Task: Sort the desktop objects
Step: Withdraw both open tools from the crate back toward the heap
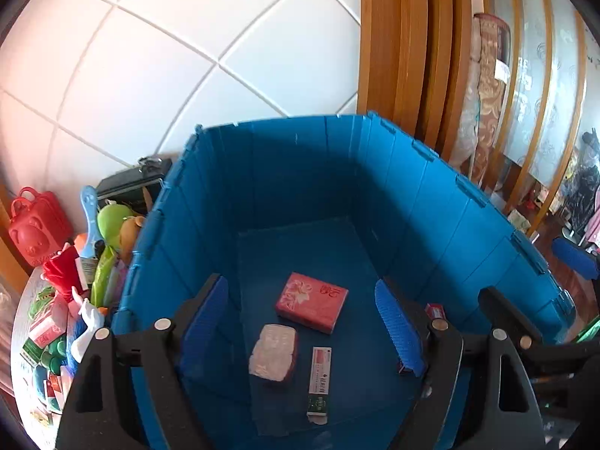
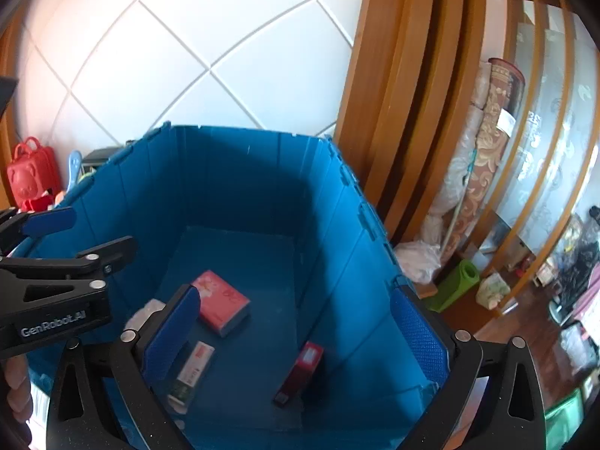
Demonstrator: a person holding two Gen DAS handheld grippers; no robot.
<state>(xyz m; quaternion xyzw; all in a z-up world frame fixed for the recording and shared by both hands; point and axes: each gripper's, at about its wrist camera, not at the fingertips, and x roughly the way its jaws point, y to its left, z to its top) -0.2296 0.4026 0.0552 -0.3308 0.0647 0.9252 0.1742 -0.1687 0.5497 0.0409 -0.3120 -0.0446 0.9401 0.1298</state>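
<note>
White tiled wall behind the blue crate (image 1: 431,195); both the left gripper (image 1: 303,322) and right gripper (image 2: 296,333) hang spread apart, empty (pink box (image 1: 312,302) inside).

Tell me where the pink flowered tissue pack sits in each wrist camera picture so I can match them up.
Left wrist view: pink tissue pack lies on the crate floor, just below centre, between the open fingers.
Right wrist view: it lies left of centre, just beyond the near-left finger.
Shared landmark: the blue crate, holding the long white-and-green box.
</note>
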